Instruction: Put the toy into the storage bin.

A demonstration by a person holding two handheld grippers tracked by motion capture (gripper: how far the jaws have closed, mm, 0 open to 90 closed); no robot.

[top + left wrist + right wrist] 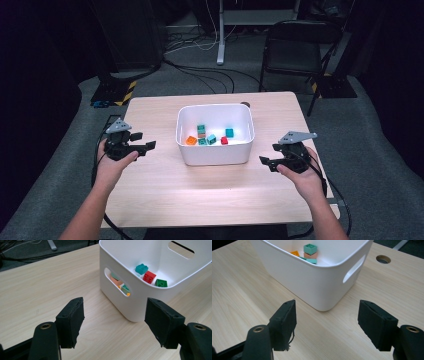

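A white plastic bin stands at the middle of the wooden table, with several small toy bricks inside: orange, teal, red and green ones. My left gripper is held left of the bin, open, nothing between its jaws. My right gripper is held right of the bin, open and empty too. In the left gripper view the bin is just ahead of the gripper, with a red brick visible inside. In the right gripper view the bin's corner is ahead of the gripper.
A round cable hole is in the tabletop behind the bin. A black folding chair and cables are on the grey floor beyond the table. A hand holds each gripper, apart from the bin.
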